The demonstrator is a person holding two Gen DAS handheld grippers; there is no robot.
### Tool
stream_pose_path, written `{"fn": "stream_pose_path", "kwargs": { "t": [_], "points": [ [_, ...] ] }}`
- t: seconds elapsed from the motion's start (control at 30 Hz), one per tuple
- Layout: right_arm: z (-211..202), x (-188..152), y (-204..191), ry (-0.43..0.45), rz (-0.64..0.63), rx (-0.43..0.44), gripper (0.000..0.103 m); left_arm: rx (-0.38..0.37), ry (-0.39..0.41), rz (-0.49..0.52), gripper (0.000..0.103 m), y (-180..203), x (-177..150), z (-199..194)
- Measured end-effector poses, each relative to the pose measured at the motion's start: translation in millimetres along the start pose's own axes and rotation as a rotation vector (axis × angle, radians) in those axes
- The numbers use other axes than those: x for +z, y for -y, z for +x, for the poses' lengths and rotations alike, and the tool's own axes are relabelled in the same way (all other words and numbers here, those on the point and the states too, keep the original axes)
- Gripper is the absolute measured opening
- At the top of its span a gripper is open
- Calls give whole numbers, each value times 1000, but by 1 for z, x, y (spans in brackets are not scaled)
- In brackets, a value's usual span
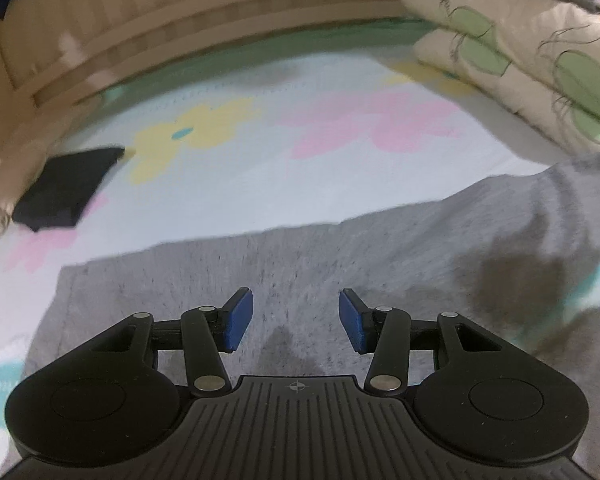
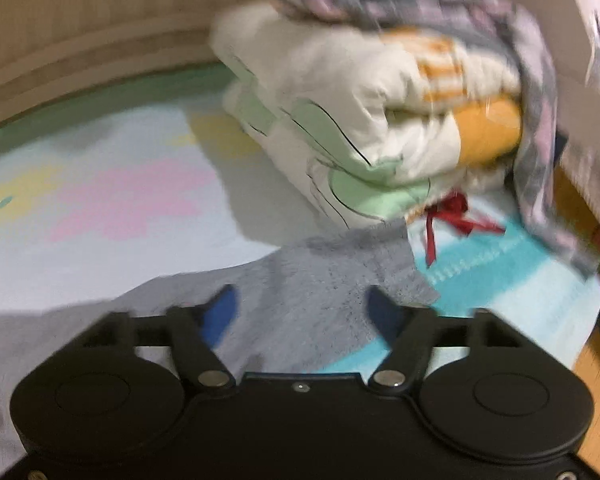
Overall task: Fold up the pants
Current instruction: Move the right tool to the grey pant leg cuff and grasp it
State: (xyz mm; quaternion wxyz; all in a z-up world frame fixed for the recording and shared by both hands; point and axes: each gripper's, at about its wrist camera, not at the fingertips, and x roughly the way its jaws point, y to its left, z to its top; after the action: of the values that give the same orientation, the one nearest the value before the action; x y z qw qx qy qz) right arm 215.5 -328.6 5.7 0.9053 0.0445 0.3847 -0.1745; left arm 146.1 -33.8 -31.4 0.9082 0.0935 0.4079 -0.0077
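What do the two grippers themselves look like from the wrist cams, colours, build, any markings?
Both look alike. The left gripper has a matte black body with a ribbed centre plate bearing a small crosshair mark, two round black housings, black linkage arms with silver pivot pins, and blue pads. The right gripper shows the same black frame, silver pins and blue pads, though blurred. No cables or sleeves are visible.

open sheet (image 1: 240,184) left — folded quilt (image 1: 512,60) right

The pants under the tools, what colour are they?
The pants are plain heathered grey, clearest in the left wrist view.
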Motion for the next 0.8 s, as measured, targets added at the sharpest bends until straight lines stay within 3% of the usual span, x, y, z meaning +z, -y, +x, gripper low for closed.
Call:
{"fn": "stream_pose_path", "kwargs": {
  "t": [0.1, 0.2, 0.33, 0.5, 0.53, 0.6, 0.63, 0.67, 0.7, 0.8],
  "points": [
    [47, 22, 19, -89, 195, -24, 65, -28, -41, -43, 46, -6, -1, 11],
    [85, 33, 31, -104, 345, -85, 65, -37, -51, -45, 46, -8, 0, 18],
    [126, 46, 28, -110, 387, -179, 67, -34, -43, -33, 46, -10, 3, 21],
    [168, 53, 23, -196, 442, -224, 68, -39, -43, -41, 46, -13, 5, 23],
    [174, 53, 24, -214, 461, -230, 64, -39, -48, -48, 46, -15, 6, 25],
    [182, 49, 29, -255, 509, -235, 46, -38, -58, -65, 46, -18, 7, 28],
    [185, 46, 35, -281, 538, -222, 10, -39, -62, -72, 46, -18, 7, 29],
    [187, 43, 41, -320, 561, -202, 3, -39, -65, -77, 46, -19, 7, 30],
    [186, 40, 45, -349, 579, -184, 3, -41, -66, -78, 46, -19, 8, 30],
    [165, 27, 56, -325, 589, -208, 3, -49, -66, -77, 46, -17, 9, 31]
  ]
}}
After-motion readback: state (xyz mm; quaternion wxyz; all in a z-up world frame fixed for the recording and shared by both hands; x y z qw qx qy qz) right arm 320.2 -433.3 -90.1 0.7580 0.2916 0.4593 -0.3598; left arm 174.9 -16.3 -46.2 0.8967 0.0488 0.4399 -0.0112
